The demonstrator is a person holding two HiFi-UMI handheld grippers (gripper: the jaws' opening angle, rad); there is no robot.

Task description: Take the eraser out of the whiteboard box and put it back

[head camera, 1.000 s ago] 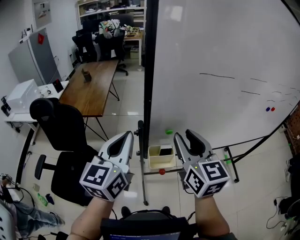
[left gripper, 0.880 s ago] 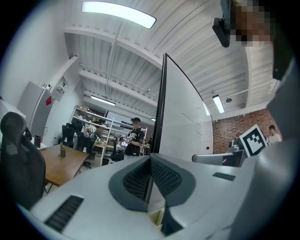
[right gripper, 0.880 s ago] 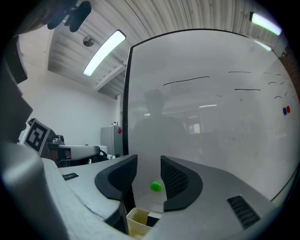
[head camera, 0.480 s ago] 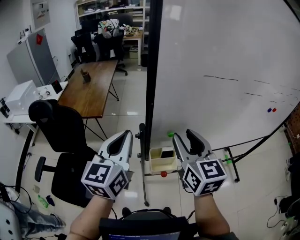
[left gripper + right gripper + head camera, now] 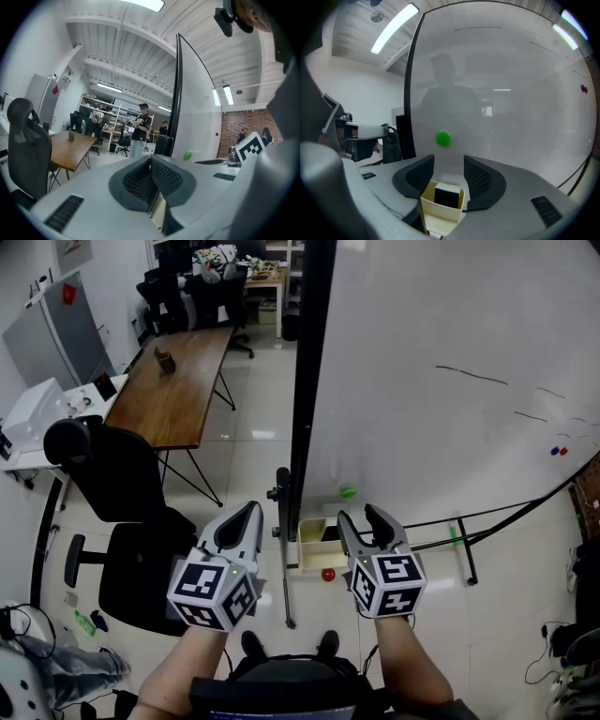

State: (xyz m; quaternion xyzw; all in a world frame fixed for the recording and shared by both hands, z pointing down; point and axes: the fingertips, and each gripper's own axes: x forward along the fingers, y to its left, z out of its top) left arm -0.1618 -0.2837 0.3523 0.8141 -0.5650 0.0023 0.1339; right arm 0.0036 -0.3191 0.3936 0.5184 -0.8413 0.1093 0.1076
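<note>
At the far left a wooden tabletop (image 5: 178, 381) and a black office chair (image 5: 112, 493) are standing well clear of the work. The left gripper (image 5: 251, 514) is hanging just left of the board's black frame post (image 5: 305, 381), its jaws pressed together with nothing between them. It is playing no part in the reach. Over the last second the 2 grippers have been sinking toward the low box.

Just right of the post, the cream whiteboard box (image 5: 309, 554) is sitting at the foot of the whiteboard (image 5: 450, 381). The dark eraser (image 5: 446, 197) is standing upright inside it, not yet touched. A green magnet (image 5: 443, 138) is sticking to the board just above the box, and a red knob (image 5: 327, 574) is showing just below it.

The right gripper (image 5: 359, 519) is hovering on the near side of the box. Its jaws have just been opening and are now standing spread, pinching nothing. In the right gripper view the box and the eraser are lining up in the gap past the jaw tips, apart from both pads. This is reading as the approach — 1 gripper is being readied for the eraser, so the taking-out is probably about to begin, with the putting-back still ahead.
</note>
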